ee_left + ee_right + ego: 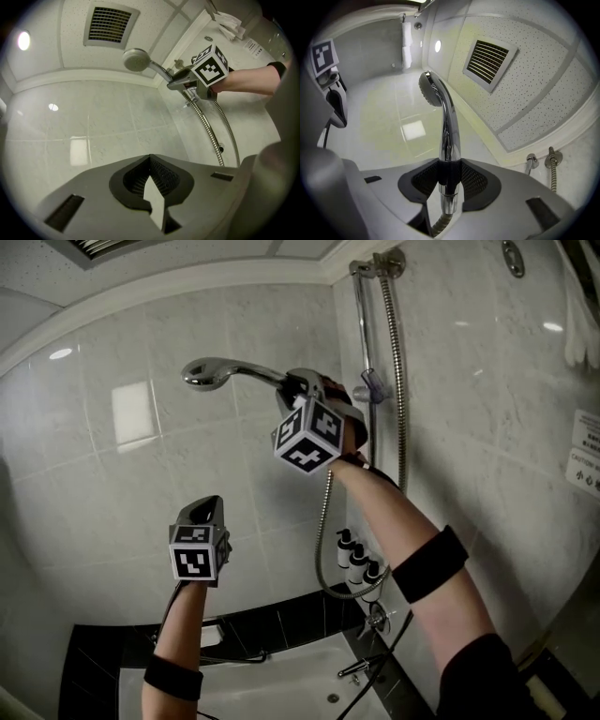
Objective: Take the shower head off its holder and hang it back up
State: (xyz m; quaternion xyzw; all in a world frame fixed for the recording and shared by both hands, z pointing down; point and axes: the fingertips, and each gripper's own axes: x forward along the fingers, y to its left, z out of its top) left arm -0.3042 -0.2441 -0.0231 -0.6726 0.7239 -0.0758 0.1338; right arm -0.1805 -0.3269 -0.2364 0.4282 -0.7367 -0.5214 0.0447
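White wall tiles [122, 512] back the scene, where the right gripper [449, 182] has its jaws pinching the chrome handle of the shower head [440, 108]. The head rises straight ahead of the jaws and the hose [438, 228] trails out behind them, a grip that probably lets the head be steered by its neck. It is off its holder [373, 386], which sits on the rail [362, 324] behind those jaws. The left gripper [152, 192], jaws pressed together on nothing, hangs lower and well apart, seemingly in reserve.
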